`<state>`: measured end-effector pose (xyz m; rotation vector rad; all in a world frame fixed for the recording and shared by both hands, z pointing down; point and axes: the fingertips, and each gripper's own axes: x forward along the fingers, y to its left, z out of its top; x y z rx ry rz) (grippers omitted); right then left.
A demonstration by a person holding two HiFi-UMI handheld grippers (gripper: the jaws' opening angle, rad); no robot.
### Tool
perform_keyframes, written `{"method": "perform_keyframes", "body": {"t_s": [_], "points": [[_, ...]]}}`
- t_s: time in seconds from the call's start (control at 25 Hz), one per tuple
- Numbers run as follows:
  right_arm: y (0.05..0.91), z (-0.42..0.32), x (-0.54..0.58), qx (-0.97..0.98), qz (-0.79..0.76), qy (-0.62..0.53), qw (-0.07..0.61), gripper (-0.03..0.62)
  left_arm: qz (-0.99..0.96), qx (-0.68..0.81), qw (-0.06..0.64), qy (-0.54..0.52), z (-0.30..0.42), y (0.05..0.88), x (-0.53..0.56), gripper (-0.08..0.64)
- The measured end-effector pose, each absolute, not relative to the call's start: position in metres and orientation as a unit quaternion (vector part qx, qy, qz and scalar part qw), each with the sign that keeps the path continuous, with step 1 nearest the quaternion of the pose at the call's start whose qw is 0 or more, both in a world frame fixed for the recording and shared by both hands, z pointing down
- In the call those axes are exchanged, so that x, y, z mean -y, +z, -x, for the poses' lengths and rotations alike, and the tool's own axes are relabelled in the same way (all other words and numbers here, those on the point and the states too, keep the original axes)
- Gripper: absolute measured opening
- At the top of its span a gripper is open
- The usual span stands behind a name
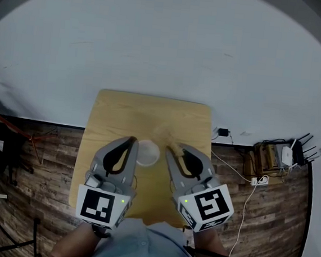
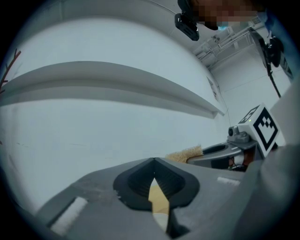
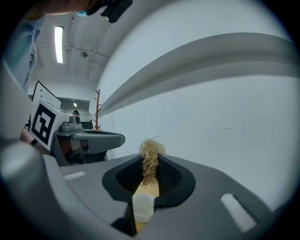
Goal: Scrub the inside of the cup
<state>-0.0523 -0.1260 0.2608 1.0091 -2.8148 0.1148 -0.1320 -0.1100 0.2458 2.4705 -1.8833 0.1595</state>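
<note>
While both grippers hang over the table, the left gripper is clenched empty. The right gripper grasps a brush. The cup stands upright between them.

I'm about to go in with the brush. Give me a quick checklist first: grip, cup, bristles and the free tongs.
1. Brush grip: ok. The right tongs are shut on the brush, with its bristles sticking out in front.
2. Cup position: ok. The cup stands mouth up on the wooden table, between the two tongs.
3. Cup steadied: not ok. The left tongs are shut and empty, beside the cup.
4. Bristles in the cup: not ok. They appear to sit outside the rim.
5. Inside of the cup: cannot tell.
</note>
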Motion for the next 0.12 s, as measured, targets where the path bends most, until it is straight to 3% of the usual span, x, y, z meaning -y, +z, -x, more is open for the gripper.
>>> {"method": "perform_keyframes", "body": {"t_s": [0.12], "points": [[0.2614,0.0527,0.1277,0.938,-0.337,0.039,0.076,0.060,-0.794,0.605,0.017,0.052,0.1323,0.2459,0.1116,0.021]]}}
